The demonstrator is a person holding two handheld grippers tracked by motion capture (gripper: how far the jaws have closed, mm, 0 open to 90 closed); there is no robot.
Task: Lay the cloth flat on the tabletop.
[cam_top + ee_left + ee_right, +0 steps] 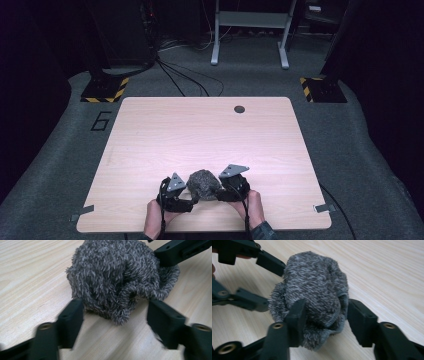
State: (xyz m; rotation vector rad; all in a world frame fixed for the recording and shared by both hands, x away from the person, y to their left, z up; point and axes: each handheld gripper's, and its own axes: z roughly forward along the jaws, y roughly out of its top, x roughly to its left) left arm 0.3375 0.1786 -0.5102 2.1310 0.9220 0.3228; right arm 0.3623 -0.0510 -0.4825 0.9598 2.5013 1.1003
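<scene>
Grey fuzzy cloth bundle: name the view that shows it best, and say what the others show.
The right gripper view: the grey fuzzy cloth bundle sits whole and close, its stitched hem visible between that gripper's fingers. The left gripper view shows the pile sharply but crops the top. The high view shows a small dark lump on the table.

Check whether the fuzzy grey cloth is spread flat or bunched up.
Bunched: the fuzzy grey cloth sits as a rounded, creased lump on the wooden table.
</scene>
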